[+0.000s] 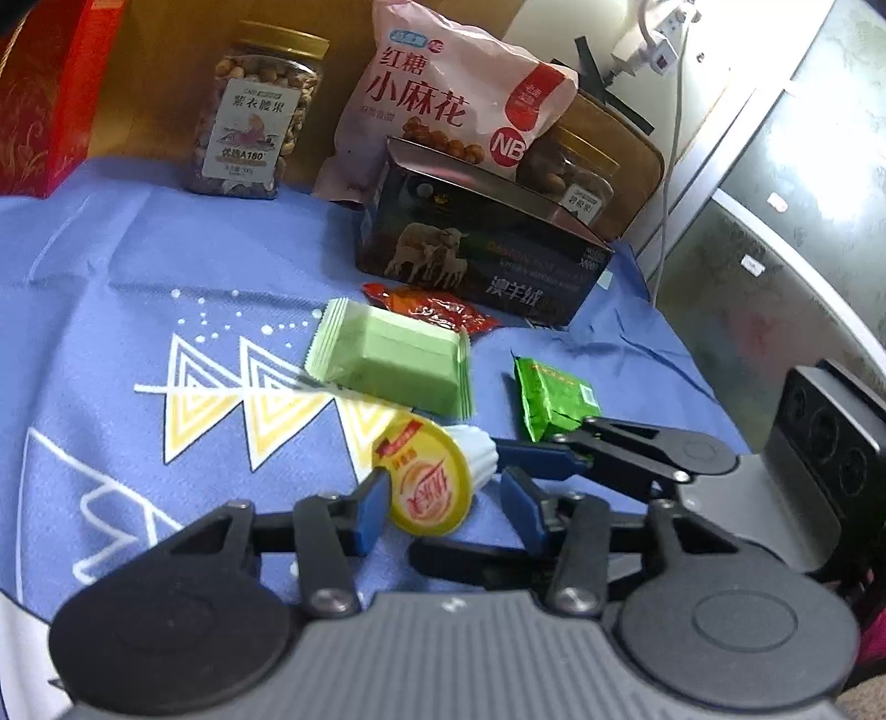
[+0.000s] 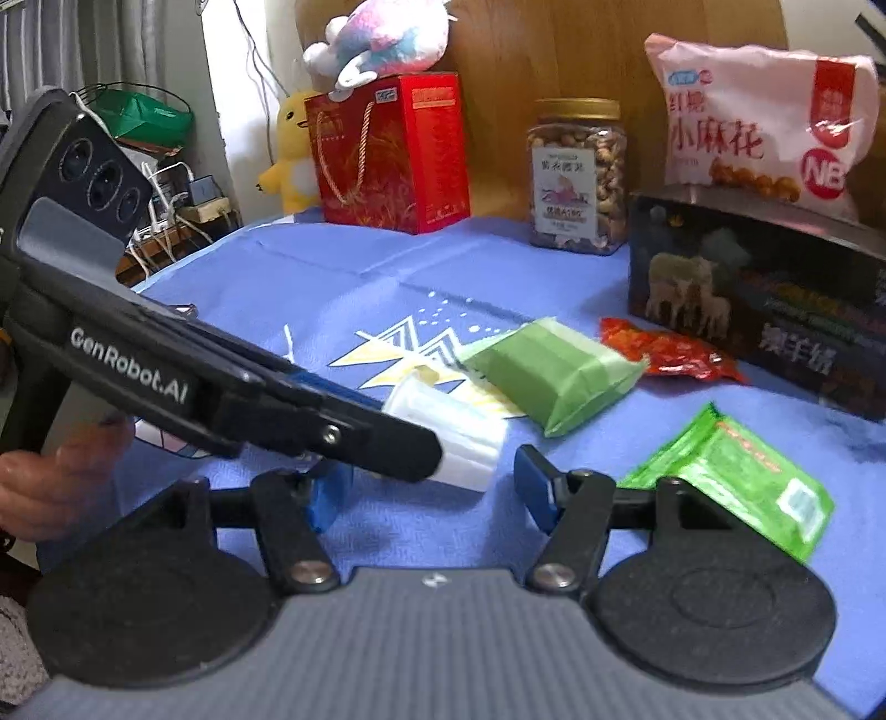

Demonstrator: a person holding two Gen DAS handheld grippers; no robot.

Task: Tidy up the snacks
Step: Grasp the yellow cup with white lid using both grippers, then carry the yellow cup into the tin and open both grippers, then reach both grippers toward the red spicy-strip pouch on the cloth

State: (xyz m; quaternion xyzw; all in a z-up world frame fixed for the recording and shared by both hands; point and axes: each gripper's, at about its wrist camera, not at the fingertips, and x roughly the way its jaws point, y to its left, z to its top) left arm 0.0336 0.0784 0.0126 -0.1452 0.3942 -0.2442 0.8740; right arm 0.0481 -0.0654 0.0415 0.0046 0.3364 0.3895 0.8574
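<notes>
At your twelve o'clock stands a wooden headboard (image 2: 554,50); grey curtains (image 2: 105,50) hang at ten o'clock, and a blue cloth (image 1: 138,266) covers the surface before you.

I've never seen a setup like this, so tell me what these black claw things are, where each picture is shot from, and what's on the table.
They are hand-held two-finger grippers, each with a camera looking along its fingers. One picture is from the left gripper, the other from the right gripper. Both are open around a small jelly cup lying on its side on the blue tablecloth; nothing is clamped yet. Nearby lie a pale green packet, a bright green packet and a red packet. Behind stand a dark box, a nut jar and a pink bag.
</notes>
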